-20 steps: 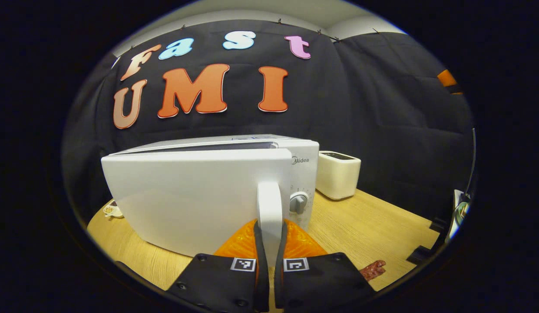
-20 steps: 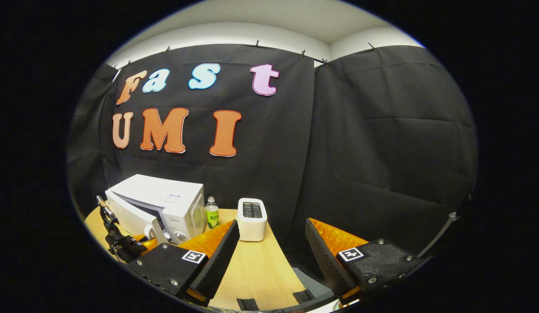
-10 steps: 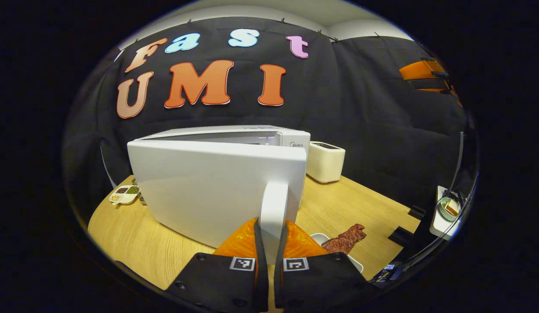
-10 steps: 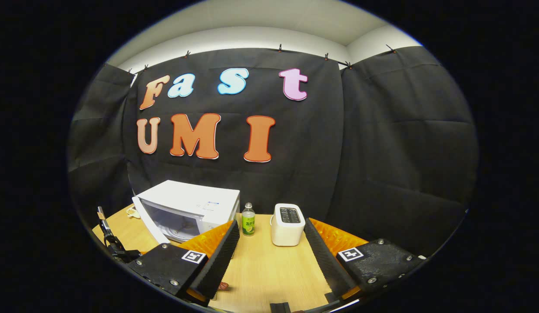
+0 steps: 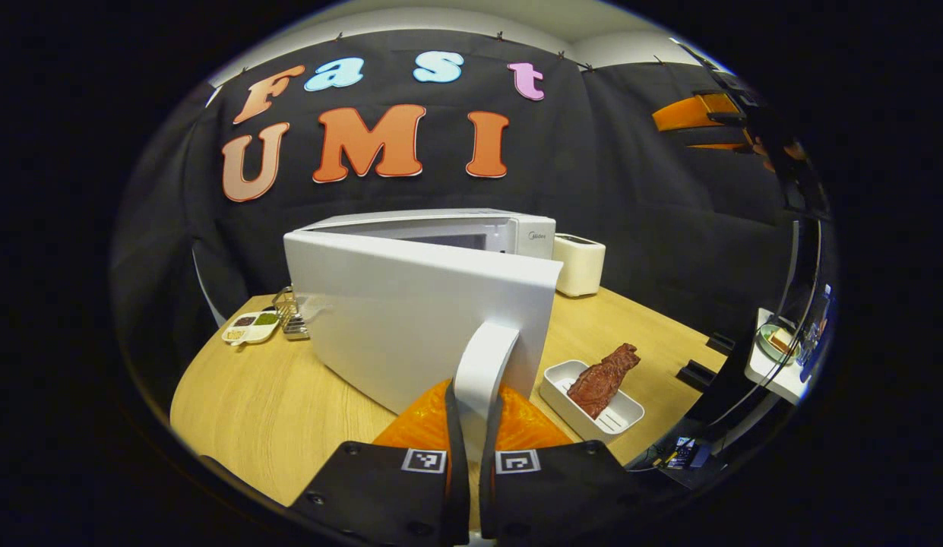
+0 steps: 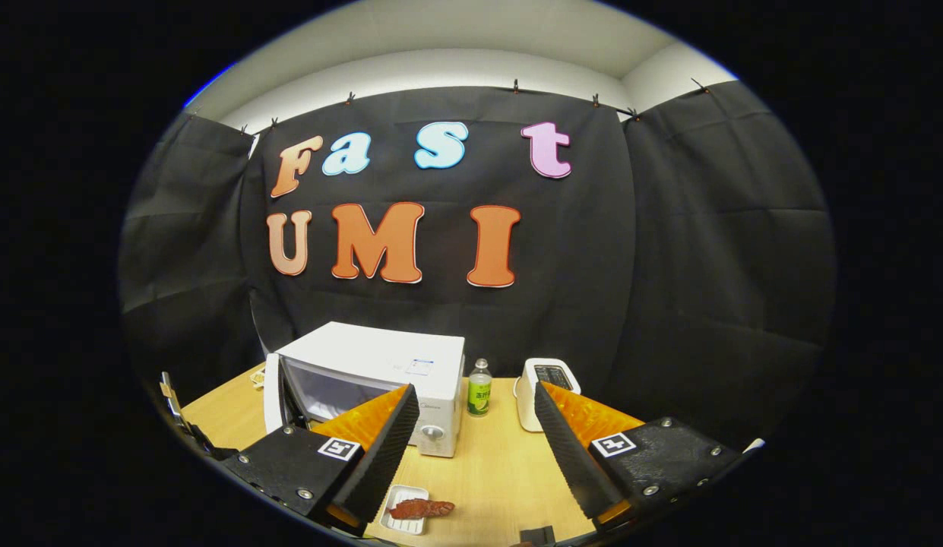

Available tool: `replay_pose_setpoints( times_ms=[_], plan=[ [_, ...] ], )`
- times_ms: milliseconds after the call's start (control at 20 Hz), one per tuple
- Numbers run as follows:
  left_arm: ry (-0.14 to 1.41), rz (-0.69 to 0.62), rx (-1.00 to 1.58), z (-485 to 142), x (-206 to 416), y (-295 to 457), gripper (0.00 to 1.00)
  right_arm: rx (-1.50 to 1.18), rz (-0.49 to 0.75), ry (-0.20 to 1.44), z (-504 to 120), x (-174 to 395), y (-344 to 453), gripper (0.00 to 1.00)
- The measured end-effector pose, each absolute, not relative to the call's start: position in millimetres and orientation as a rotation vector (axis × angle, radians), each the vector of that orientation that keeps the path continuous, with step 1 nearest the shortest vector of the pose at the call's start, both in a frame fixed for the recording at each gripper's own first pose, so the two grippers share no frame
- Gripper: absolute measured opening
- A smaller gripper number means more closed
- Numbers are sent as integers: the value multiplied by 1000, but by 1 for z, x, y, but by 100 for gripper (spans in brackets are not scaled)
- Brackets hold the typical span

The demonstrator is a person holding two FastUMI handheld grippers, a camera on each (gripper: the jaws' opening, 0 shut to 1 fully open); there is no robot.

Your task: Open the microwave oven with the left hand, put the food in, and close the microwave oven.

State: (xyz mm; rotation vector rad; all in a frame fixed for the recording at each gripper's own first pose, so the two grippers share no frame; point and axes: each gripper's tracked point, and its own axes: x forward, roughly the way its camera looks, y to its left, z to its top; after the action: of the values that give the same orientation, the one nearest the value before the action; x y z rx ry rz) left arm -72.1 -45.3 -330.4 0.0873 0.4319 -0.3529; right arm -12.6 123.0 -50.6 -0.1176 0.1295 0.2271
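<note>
In the left gripper view, the left gripper (image 5: 472, 425) is closed on the microwave's door handle (image 5: 480, 363), one finger pressed to each side of the upright white bar. The handle looks like smooth, rigid plastic, so the hold probably depends on squeeze more than friction; gripping it mid-bar, as here, seems the safest place. The door (image 5: 410, 319) stands swung well out from the microwave oven (image 5: 471, 226), with the cavity open behind it. It is a stiff hinged panel, likely light, and should move along its arc with little force.

Just beside the door's free edge, on the wooden table (image 5: 266, 410), sits a small white tray (image 5: 621, 414) carrying a dark reddish slab of meat (image 5: 602, 374). The meat looks soft and possibly slick, so lifting the rigid tray by its rim is probably the better option.

In the right gripper view, the right gripper (image 6: 471, 448) hovers wide open above the table, holding nothing, with the tray and meat below it near its left finger.

Farther back stand a green-labelled bottle (image 6: 479, 387) and a white toaster (image 6: 533, 389), with a divided condiment dish (image 5: 249, 327) off beyond the door.
</note>
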Motion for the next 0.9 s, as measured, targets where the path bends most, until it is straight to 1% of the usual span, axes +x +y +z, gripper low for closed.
replay_pose_setpoints(
  times_ms=[50, 100, 150, 200, 350, 500, 550, 600, 650, 700, 750, 800, 850, 900],
  plan=[
    [431, -344, 84, -329, -79, -35, 10, -112, 236, 135, -52, -13, 131, 95],
    [430, -334, 85, -327, -83, -25, 10, -106, 245, 139, -53, -13, 139, 91],
    [427, -323, 84, -325, -89, -15, 10, -101, 254, 140, -54, -13, 147, 91],
    [423, -312, 83, -324, -92, -4, 10, -98, 262, 139, -53, -12, 156, 95],
    [407, -272, 78, -319, -100, 31, 10, -84, 285, 148, -58, -13, 185, 95],
    [393, -201, 77, -319, -110, 79, 10, -73, 328, 177, -66, -16, 222, 95],
    [399, -178, 79, -315, -113, 94, 12, -75, 335, 179, -66, -17, 231, 95],
    [400, -162, 59, -311, -119, 108, 16, -77, 342, 178, -66, -18, 239, 95],
    [388, -137, 35, -304, -124, 124, 22, -75, 352, 176, -66, -19, 248, 95],
    [387, -120, 11, -302, -129, 137, 35, -71, 358, 174, -66, -19, 255, 95],
    [396, -89, 4, -303, -136, 152, 41, -66, 362, 172, -67, -21, 259, 95],
    [405, -72, 5, -304, -142, 163, 47, -61, 364, 172, -68, -21, 264, 95],
    [409, -50, 15, -303, -150, 174, 47, -55, 366, 171, -69, -22, 268, 95],
    [410, -42, 18, -299, -156, 180, 69, -50, 367, 171, -70, -24, 271, 95]
  ],
)
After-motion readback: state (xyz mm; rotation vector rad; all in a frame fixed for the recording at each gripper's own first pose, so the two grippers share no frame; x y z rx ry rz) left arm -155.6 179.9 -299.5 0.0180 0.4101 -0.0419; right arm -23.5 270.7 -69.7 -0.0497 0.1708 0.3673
